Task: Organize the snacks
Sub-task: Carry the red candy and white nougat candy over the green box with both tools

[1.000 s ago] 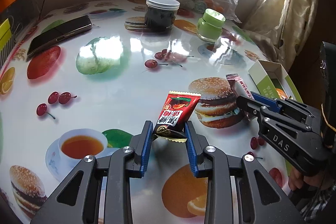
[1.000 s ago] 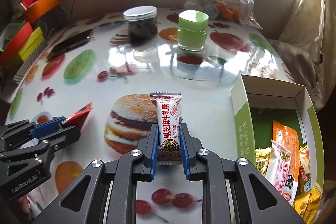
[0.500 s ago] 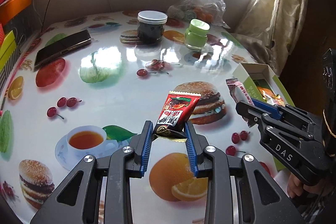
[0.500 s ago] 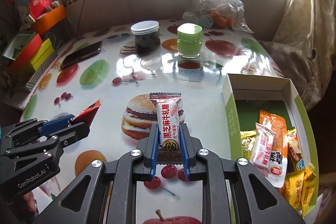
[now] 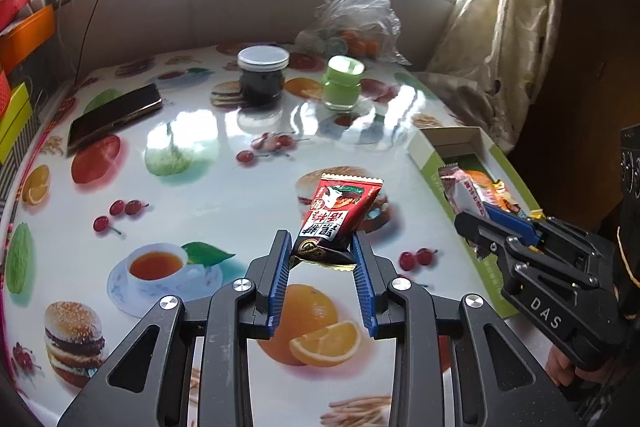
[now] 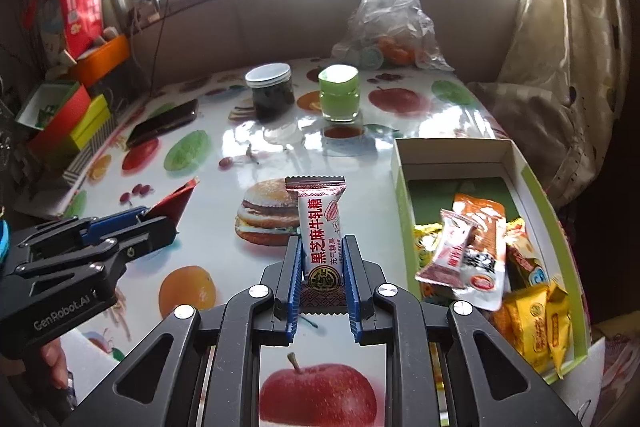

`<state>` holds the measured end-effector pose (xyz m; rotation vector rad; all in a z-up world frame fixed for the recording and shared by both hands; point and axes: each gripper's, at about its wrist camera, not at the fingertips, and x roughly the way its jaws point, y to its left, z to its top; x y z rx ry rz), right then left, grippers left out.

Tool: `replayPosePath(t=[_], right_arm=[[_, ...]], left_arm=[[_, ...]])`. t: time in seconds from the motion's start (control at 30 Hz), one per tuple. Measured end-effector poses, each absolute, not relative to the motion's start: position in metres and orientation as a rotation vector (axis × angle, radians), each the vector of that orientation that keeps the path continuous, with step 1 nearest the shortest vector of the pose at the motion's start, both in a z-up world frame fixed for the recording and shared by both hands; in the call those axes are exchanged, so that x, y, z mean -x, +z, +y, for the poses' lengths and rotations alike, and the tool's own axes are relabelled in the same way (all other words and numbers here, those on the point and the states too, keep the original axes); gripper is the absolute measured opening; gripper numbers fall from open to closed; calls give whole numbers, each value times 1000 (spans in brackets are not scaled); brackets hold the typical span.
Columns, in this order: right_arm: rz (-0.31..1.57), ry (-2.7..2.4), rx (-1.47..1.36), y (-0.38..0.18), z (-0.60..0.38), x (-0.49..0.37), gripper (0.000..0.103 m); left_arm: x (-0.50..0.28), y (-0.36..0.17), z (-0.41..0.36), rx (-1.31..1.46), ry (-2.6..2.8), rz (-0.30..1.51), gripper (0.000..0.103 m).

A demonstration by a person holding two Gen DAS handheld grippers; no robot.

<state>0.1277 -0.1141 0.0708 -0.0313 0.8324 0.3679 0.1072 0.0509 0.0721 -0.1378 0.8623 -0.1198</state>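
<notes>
Your left gripper (image 5: 322,259) is clamped on the lower end of a red snack packet (image 5: 338,217), held above the table (image 5: 208,187) toward its near edge; your right gripper (image 6: 322,267) pinches a white sesame candy bar (image 6: 320,227) upright, just left of the snack box (image 6: 400,195). Only your right wrist view looks down into that box at the table's right edge, where orange, yellow and white packets (image 6: 480,243) lie heaped at its near end; your left wrist view catches just its far corner (image 5: 452,143), the rest hidden behind the right gripper (image 5: 476,223). Toward the far edge stand a dark jar (image 5: 262,75) and a green jar (image 5: 342,81), near each other, with a plastic bag (image 5: 360,23) behind them. A phone (image 5: 114,113) lies at the far left.
</notes>
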Motion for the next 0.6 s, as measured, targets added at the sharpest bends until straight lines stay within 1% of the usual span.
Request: replayPosePath(t=[0.6], right_arm=[[812,221,-50,76,-196,-107,18]], left_arm=[[-120,81,-17,83,-231,855,32]])
